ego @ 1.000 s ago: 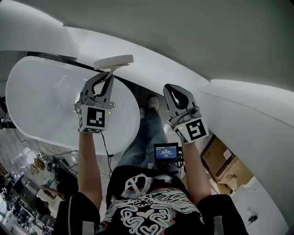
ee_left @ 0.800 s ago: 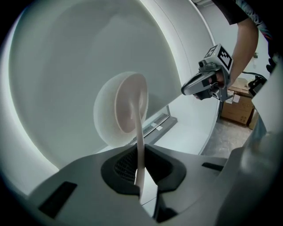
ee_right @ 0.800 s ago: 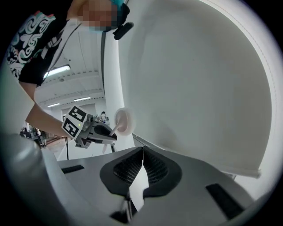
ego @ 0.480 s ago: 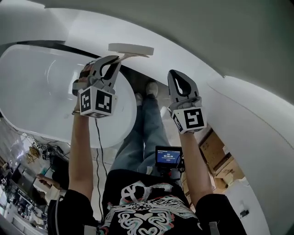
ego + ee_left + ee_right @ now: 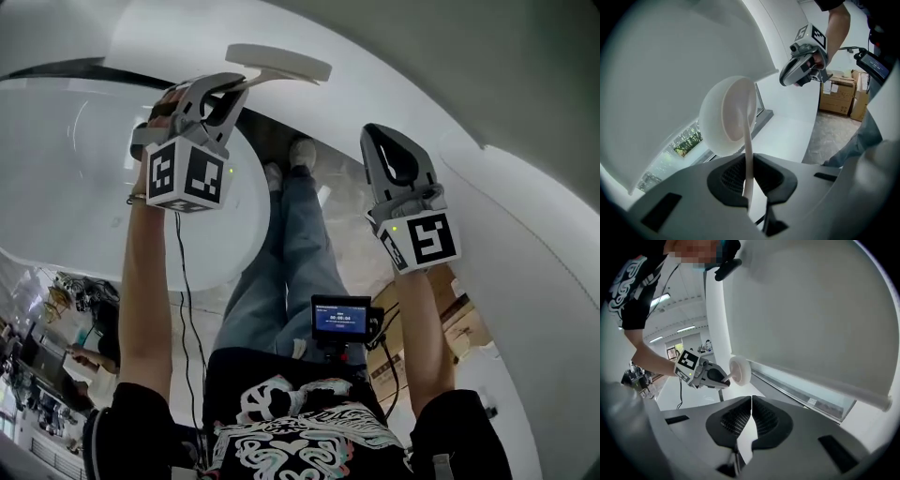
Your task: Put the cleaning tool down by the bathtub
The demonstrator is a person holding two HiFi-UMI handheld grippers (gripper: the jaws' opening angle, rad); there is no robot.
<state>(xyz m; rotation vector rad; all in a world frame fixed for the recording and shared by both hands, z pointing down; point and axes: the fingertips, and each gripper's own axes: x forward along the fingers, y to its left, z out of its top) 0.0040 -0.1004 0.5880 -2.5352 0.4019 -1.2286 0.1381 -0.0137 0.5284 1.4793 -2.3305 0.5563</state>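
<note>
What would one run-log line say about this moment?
left gripper: shut on cleaning tool handle | right gripper: shut, empty | bathtub: at person's left | tool: not yet put down

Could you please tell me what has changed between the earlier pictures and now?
The left claw has carried the cleaning tool forward and to the right, from over the inside of the bathtub to its far right edge. The right claw has drifted slightly forward and to the right. Unchanged: the left claw is still shut on the tool's thin handle, and the right claw is still shut and empty.
</note>
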